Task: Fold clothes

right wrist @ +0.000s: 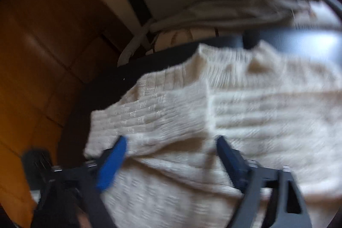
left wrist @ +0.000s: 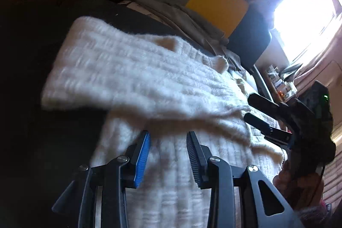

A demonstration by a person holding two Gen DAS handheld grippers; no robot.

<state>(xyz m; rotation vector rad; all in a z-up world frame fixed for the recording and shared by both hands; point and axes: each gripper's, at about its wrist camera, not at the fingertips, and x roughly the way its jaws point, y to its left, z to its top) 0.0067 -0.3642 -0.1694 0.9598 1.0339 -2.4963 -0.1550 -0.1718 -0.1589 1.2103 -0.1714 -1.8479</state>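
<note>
Tools (left wrist: 167, 138) parted — sweater (left wrist: 149, 82) beneath.

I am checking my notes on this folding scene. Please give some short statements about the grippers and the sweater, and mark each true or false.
1. The left gripper is open, holding nothing. True.
2. The sweater is dark blue. False: it is cream-white knit.
3. The right gripper is clamped on a sleeve. False: its jaws are apart and empty.
4. A sleeve lies folded across the sweater's body. True.
</note>
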